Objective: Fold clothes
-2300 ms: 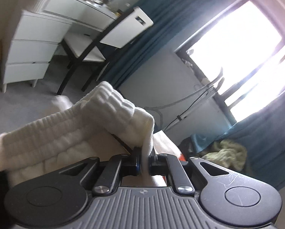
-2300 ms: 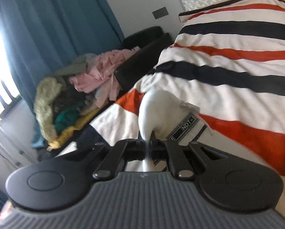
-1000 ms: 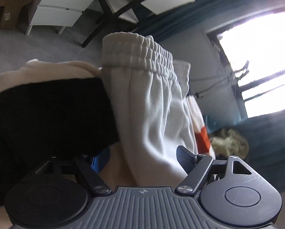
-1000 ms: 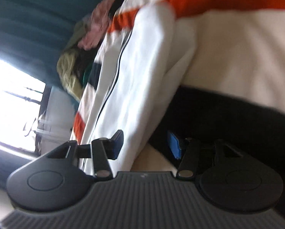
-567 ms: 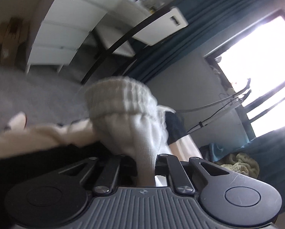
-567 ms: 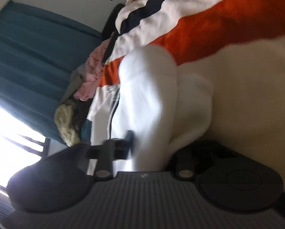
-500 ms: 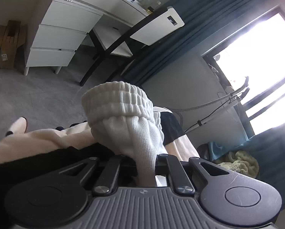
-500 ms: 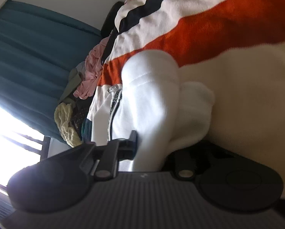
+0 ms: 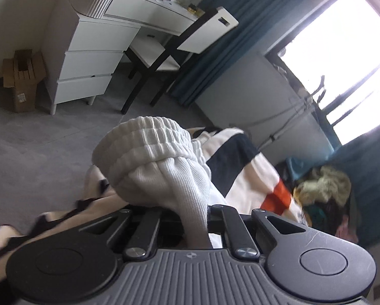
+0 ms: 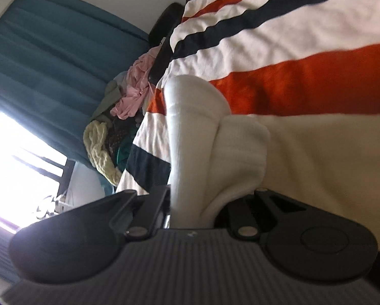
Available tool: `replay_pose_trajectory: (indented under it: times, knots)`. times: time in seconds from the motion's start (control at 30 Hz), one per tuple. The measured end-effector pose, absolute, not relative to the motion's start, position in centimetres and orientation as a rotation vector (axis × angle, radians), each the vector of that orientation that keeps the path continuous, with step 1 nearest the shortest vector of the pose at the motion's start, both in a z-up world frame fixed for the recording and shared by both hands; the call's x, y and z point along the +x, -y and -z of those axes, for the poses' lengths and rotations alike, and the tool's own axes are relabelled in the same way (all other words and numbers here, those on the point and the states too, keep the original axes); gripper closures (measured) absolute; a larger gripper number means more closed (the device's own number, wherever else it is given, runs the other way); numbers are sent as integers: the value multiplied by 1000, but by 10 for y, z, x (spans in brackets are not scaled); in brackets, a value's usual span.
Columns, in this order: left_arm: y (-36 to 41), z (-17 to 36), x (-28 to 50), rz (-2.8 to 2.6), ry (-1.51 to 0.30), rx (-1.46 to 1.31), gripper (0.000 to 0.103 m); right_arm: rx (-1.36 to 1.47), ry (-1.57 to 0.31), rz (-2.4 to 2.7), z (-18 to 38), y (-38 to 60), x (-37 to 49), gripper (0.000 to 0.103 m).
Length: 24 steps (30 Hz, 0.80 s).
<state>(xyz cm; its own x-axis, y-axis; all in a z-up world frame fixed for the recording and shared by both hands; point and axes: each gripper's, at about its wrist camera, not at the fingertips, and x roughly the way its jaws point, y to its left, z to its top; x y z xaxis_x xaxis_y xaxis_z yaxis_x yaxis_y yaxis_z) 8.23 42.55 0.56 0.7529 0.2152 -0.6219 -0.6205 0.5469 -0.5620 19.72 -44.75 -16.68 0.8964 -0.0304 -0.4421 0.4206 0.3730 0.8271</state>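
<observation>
Both my grippers are clamped on the white garment, over the striped bed.

At 6 o'clock my left gripper (image 9: 195, 218) pinches the white garment (image 9: 162, 167) just under its ribbed waistband; my right gripper (image 10: 190, 203) squeezes a thick folded bunch of the same cloth (image 10: 197, 132). Beyond lies the striped blanket (image 10: 304, 45); at 10 o'clock a clothes pile (image 10: 113, 127), teal curtain (image 10: 50, 45), white dresser (image 9: 93, 50) and chair (image 9: 179, 45).
</observation>
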Motion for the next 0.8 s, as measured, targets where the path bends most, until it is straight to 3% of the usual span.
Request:
replay_pose_trajectory:
  times: [0.2, 0.43, 0.7, 0.8]
  knots:
    - [-439, 24, 26, -512, -598, -862, 93, 1267, -510, 309, 191, 465, 156, 92]
    - [-405, 46, 16, -557, -638, -716, 88, 1327, -536, 254, 210, 473, 151, 92]
    - [-352, 27, 10, -478, -814, -469, 43, 1304, -536, 222, 209, 479, 150, 92]
    - [-327, 10, -1, -437, -803, -396, 33, 1282, -517, 209, 204, 479, 150, 92]
